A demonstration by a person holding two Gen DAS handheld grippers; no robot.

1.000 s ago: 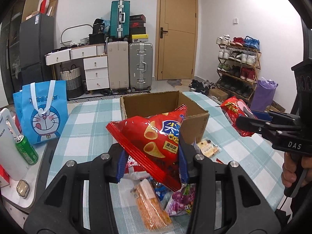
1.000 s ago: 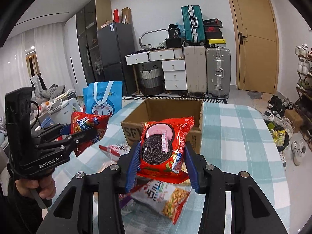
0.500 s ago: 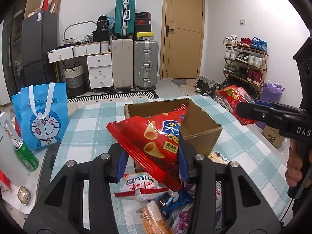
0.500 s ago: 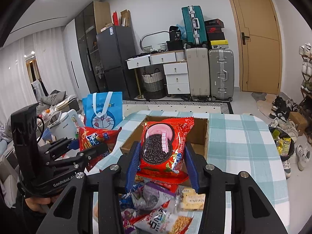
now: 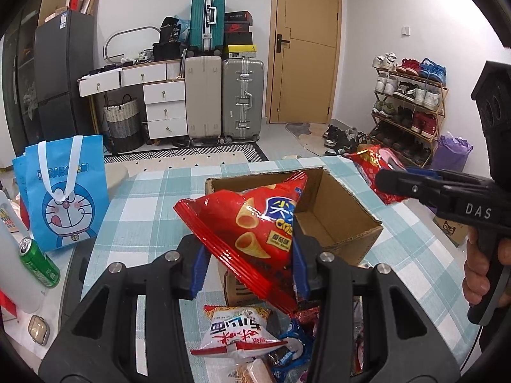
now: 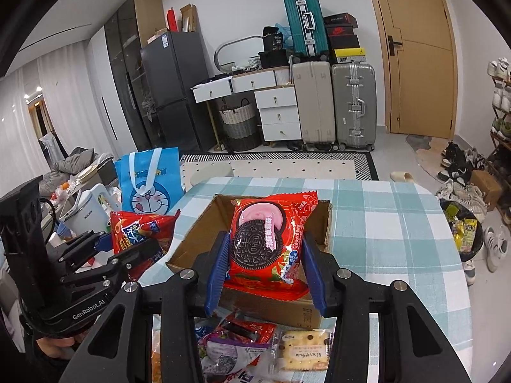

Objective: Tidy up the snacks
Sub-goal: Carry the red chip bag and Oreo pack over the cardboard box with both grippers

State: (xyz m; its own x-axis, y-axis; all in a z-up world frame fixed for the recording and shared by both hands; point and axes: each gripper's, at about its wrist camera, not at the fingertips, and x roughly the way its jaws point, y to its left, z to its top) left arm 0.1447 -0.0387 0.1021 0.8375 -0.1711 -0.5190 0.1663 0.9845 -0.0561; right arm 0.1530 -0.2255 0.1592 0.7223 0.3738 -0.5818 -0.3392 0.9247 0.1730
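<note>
On table (image 5: pixel 150 210): cardboard box (image 5: pixel 348 223), empty inside

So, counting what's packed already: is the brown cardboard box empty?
Apparently empty: the brown cardboard box shows bare floor in the left wrist view, though held bags hide part.

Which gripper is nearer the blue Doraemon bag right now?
Left. The left gripper, holding the chip bag, sits just beside the blue Doraemon bag; the right gripper, with the Oreo pack, is over by the cardboard box.
</note>
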